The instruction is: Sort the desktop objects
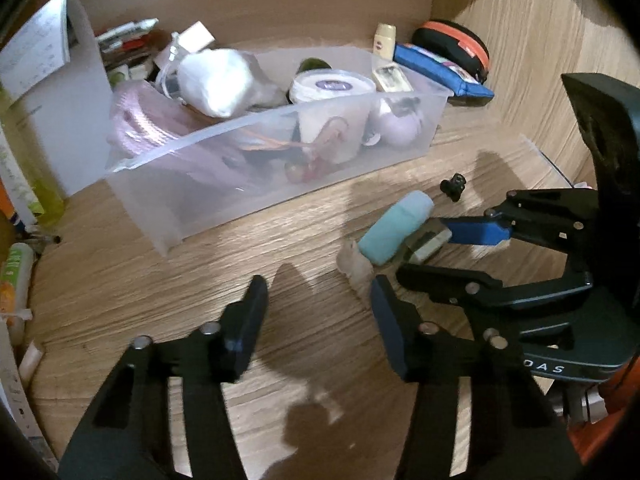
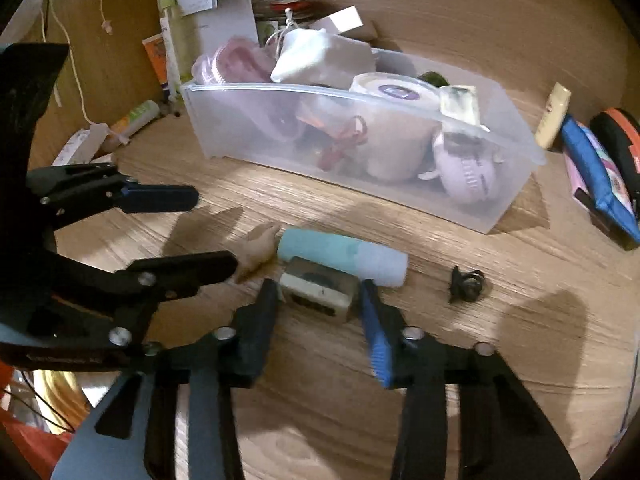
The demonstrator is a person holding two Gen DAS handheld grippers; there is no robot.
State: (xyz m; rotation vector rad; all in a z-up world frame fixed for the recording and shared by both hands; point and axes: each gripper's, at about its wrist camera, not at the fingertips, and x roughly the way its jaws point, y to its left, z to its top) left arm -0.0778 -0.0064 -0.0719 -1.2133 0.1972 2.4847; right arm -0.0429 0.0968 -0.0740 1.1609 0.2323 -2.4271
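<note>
A clear plastic bin (image 1: 248, 184) (image 2: 516, 184) full of items stands on the wooden desk. In front of it lie a teal and white tube (image 1: 394, 234) (image 2: 340, 254), a small cream box (image 1: 430, 246) (image 2: 318, 290), a beige doll hand (image 1: 358, 268) (image 2: 256, 252) and a black hair clip (image 1: 453, 186) (image 2: 468, 284). My right gripper (image 2: 318, 316) (image 1: 416, 248) is open with its fingers on either side of the cream box. My left gripper (image 1: 320, 320) (image 2: 212, 232) is open and empty, just left of the doll hand.
A blue pouch (image 1: 440, 70) (image 2: 600, 184), an orange-rimmed black case (image 1: 456, 46) and a cream tube (image 1: 386, 40) (image 2: 554, 116) lie beyond the bin. Bottles, papers and a white stand (image 1: 76, 120) crowd the left side. A wooden wall rises behind.
</note>
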